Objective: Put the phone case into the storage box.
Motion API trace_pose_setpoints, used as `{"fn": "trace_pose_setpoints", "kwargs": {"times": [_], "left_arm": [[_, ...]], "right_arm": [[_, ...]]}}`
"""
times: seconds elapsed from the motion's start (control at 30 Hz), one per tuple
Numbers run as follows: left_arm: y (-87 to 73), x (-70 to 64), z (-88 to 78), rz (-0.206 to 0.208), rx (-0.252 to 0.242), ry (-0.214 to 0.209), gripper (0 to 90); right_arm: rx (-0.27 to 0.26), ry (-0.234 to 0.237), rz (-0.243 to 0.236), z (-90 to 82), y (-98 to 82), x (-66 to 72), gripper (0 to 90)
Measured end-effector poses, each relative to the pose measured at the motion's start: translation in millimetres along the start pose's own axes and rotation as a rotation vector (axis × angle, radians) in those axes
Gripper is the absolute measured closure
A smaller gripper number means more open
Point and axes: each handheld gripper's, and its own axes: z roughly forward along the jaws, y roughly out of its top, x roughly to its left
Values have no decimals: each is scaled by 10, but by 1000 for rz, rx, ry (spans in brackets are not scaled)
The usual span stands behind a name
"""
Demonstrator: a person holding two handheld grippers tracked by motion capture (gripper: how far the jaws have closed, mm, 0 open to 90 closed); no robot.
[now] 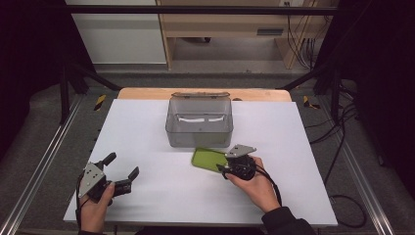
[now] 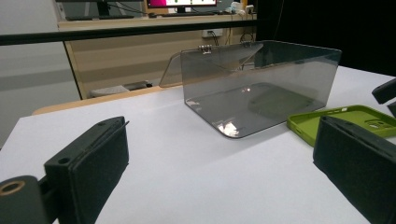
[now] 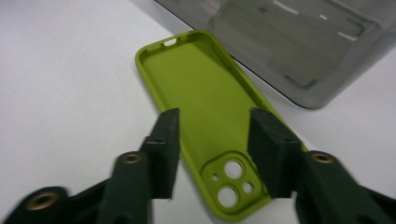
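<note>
A lime green phone case (image 1: 208, 159) lies open side up on the white table, just in front of a clear grey plastic box (image 1: 199, 129) whose hinged lid is tipped back. My right gripper (image 1: 224, 166) is at the case's camera-hole end. In the right gripper view its jaws (image 3: 212, 135) stand partly apart, straddling the case (image 3: 201, 84) near the camera holes; I see no pad pressing on it. My left gripper (image 1: 122, 165) rests at the front left, open and holding nothing. The left gripper view (image 2: 219, 163) looks toward the box (image 2: 252, 93) and the case (image 2: 345, 119).
The white table sheet (image 1: 147, 127) ends on a wooden tabletop strip (image 1: 147, 93) behind the box. Black frame bars and cables run along both sides. The box (image 3: 299, 42) stands close behind the case, to its right in the right gripper view.
</note>
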Motion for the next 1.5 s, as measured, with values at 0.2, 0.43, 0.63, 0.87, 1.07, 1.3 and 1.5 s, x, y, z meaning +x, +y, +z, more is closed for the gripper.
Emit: {"fn": "trace_pose_setpoints", "kwargs": {"times": [0.2, 0.43, 0.63, 0.87, 1.07, 1.3, 1.5], "left_arm": [[1, 6, -4, 2, 1, 5, 36], [7, 14, -10, 10, 0, 14, 44], [6, 8, -3, 9, 3, 9, 44], [12, 9, -5, 1, 0, 3, 44], [13, 6, 1, -1, 0, -3, 45], [13, 2, 13, -3, 1, -7, 45], [11, 0, 18, -4, 6, -8, 45]], "right_arm": [[-17, 17, 30, 157, 90, 10, 804], [-24, 25, 46, 350, 224, 82, 900], [-15, 49, 69, 515, 313, 159, 900], [19, 54, 89, 706, 441, 278, 900], [52, 51, 93, 818, 470, 329, 900], [70, 94, 86, 832, 479, 395, 900], [103, 180, 20, 779, 477, 611, 900]]}}
